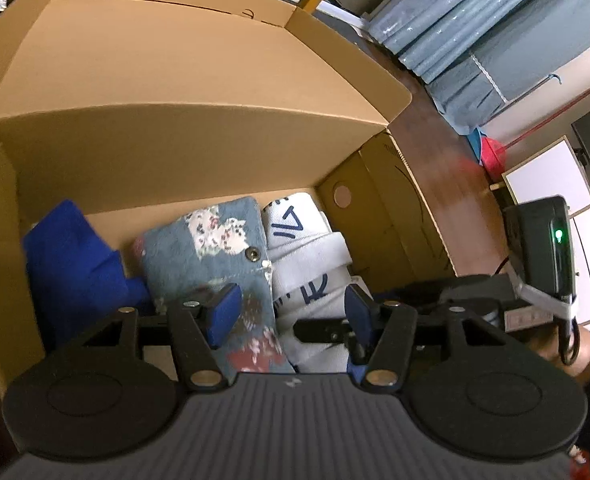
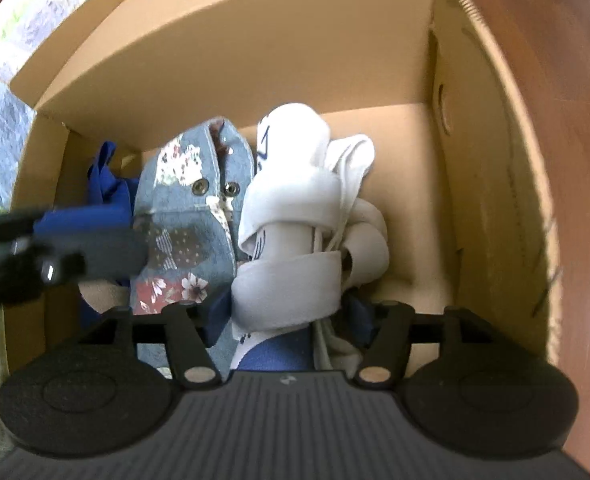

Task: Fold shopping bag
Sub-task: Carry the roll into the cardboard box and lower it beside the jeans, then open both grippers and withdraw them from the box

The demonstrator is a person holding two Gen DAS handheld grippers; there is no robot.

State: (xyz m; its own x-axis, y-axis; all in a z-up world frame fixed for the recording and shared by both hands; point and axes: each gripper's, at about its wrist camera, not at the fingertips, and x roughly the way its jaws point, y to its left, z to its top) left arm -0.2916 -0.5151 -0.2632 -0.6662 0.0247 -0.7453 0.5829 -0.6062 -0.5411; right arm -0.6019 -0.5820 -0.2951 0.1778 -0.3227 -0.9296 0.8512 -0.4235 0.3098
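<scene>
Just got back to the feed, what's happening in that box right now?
Three folded bags stand side by side in the cardboard box: a blue bag, a floral bag and a white bag bound by its straps. The right tool straddles the white bag's near end; whether it grips is unclear. The left tool hangs open above.

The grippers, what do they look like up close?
Both the left gripper and right gripper match: black linkage arms with silver pivot pins, blue pads on the jaws, and a grey ribbed body flanked by two round black discs.
</scene>
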